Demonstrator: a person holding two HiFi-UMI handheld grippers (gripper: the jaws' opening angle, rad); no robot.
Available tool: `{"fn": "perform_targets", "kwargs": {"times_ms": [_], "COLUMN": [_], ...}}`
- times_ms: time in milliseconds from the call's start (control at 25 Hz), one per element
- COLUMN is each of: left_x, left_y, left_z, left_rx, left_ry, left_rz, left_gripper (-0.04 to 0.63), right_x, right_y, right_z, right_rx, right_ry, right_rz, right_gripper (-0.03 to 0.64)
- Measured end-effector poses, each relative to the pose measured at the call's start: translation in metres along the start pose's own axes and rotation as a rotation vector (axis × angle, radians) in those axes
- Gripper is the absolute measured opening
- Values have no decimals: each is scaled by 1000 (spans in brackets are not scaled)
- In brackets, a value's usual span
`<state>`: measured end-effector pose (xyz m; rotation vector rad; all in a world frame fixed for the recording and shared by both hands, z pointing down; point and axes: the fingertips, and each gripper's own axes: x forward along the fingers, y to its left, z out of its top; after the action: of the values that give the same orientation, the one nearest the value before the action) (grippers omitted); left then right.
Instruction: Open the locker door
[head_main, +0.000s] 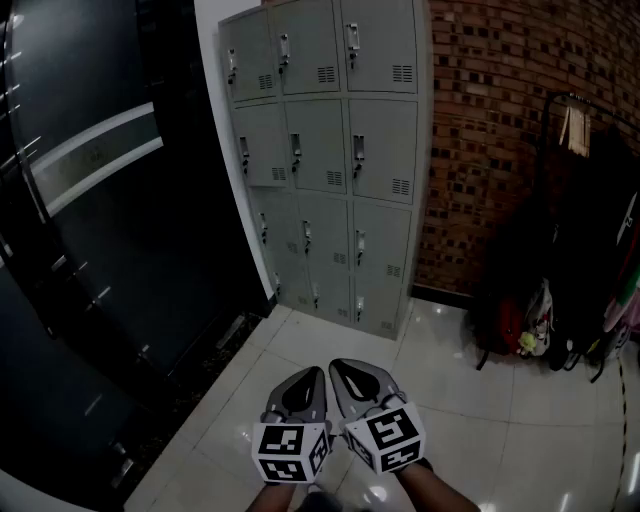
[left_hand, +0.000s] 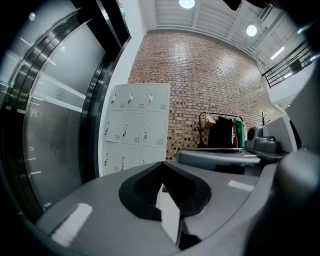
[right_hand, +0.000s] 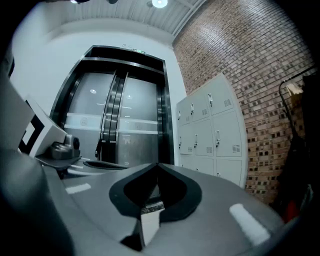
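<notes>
Head view: locker (head_main: 325, 150) against brick wall (head_main: 500, 120), well ahead across floor (head_main: 480, 420), every door shut. Probably thin sheet steel: stiff, light on its hinges. Best taken at handle (head_main: 357, 152) by door's edge. No readable writing, only vents (head_main: 401, 186). Left gripper (head_main: 316, 375) and right gripper (head_main: 338, 366) side by side, jaws pressed together, nothing between.
</notes>
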<state>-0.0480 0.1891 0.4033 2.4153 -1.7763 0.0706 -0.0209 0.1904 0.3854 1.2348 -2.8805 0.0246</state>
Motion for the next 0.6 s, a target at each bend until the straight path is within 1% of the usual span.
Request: {"fn": "perform_targets", "kwargs": {"times_ms": [120,280,360,600], "left_x": [24,63,84,145], "left_y": [10,36,50,103], "left_z": [2,8,14,36], "left_rx": [-9,-19,-25,-7], "left_ry": [-11,-21,-17,-13], "left_rz": [11,13,2,-28], "left_gripper": [6,6,6,6], "right_x": [17,54,77,157], "right_y": [-17,-48,-61,-84], "right_z": [-2,-5,-3,5], "right_rx": [-4,-1,1,12], "right_ry": [3,-2,6,22], "right_rz": [6,-24,-36,-52], "right_gripper": [0,0,0,0]}}
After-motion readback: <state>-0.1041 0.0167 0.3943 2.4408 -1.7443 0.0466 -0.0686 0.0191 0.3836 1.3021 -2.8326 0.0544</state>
